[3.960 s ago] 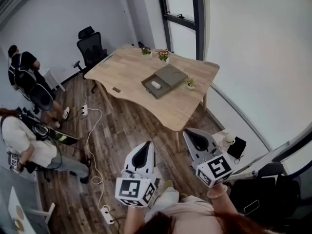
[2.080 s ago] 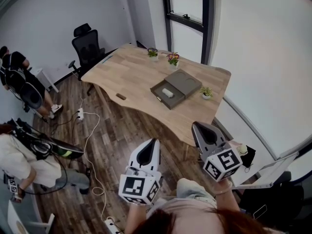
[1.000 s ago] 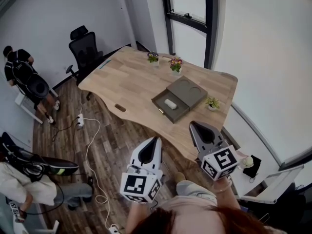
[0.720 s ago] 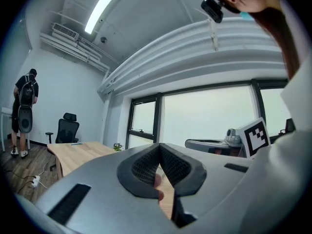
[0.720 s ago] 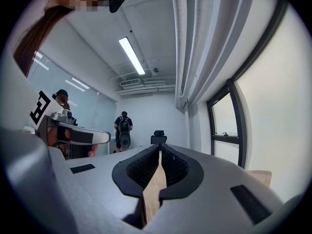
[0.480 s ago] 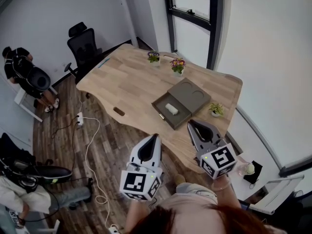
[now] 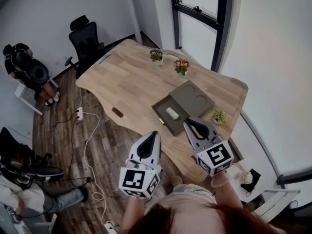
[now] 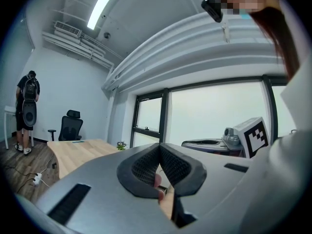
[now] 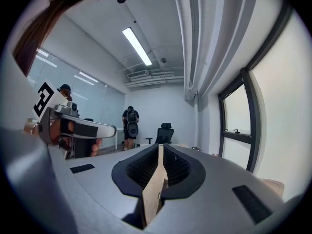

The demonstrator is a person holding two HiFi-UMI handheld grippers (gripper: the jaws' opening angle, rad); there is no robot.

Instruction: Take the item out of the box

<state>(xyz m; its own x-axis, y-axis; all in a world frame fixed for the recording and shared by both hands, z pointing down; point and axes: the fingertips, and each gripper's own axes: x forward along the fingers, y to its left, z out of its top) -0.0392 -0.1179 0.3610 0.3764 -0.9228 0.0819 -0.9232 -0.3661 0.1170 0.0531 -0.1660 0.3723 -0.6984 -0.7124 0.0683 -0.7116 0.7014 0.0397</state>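
On the wooden table point(image 7: 131, 82), a flat grey-green box point(image 7: 187, 101) lies open, its lid laid beside its tray. A small white item point(image 7: 171, 113) rests in the tray. Both grippers hang in the air on the near side of the table, short of the box. In the head view my left gripper point(image 7: 156, 133) is over the floor by the table's edge, its jaws shut and empty point(image 8: 160, 147). My right gripper point(image 7: 186, 123) hovers just in front of the box, pads pressed together with nothing held point(image 9: 160, 147).
Two flower pots point(image 7: 156, 55) point(image 7: 181, 65) stand at the table's far edge and a small plant point(image 7: 219, 116) right of the box. A dark small object point(image 7: 117, 112) lies near the front edge. An office chair point(image 7: 87, 35), people point(image 7: 24, 69) and a floor cable point(image 7: 85, 130) are to the left.
The table and box have drawn nearer in the head view. Both grippers have come forward to the table's near edge, the right one close to the box. Both stay shut.
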